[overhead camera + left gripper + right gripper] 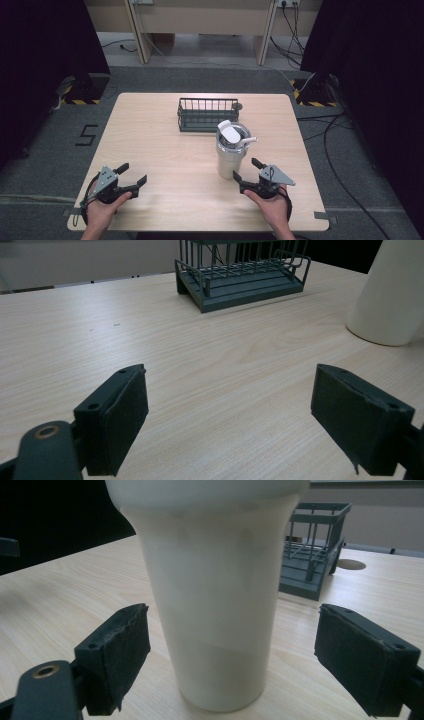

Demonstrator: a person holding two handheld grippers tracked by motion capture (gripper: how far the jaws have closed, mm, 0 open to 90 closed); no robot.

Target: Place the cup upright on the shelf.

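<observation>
light: even, overhead | shadows: soft, faint | edges: dark | gripper views: slightly soft, near fingers blurred

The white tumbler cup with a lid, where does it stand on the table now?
In the high view the white tumbler cup stands right of the table's middle, just before the dark wire basket, with the open right tongs close at its base.
</observation>
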